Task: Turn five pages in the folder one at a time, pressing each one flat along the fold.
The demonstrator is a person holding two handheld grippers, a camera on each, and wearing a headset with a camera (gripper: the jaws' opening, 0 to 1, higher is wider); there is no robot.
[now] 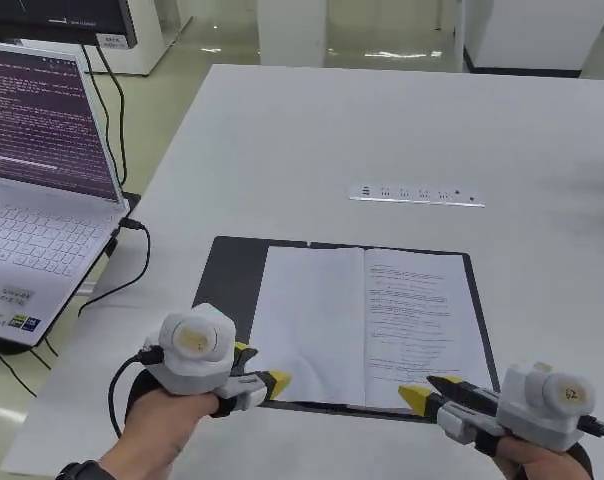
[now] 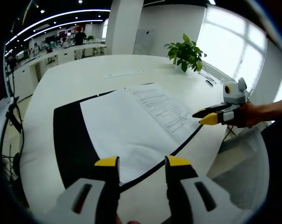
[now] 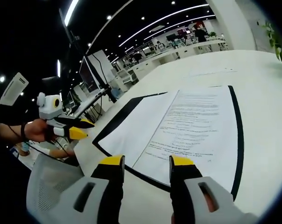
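Observation:
The black folder (image 1: 232, 275) lies open on the white table. Its left page (image 1: 307, 315) is blank and its right page (image 1: 417, 310) carries printed text. My left gripper (image 1: 264, 366) hovers at the folder's near left corner, open, with nothing between its yellow-tipped fingers (image 2: 107, 162). My right gripper (image 1: 427, 390) sits at the near edge below the printed page, also open and empty. In the left gripper view, my left gripper (image 2: 142, 162) faces the folder (image 2: 71, 140), with the right gripper (image 2: 211, 116) beyond it. In the right gripper view, my right gripper (image 3: 147, 161) faces the printed page (image 3: 197, 126), with the left gripper (image 3: 78, 133) off to the side.
An open laptop (image 1: 37, 200) stands at the left on the table's edge, with black cables (image 1: 132, 270) trailing toward the folder. A white strip with markings (image 1: 417, 194) lies behind the folder. A potted plant (image 2: 185, 51) stands at the table's far side.

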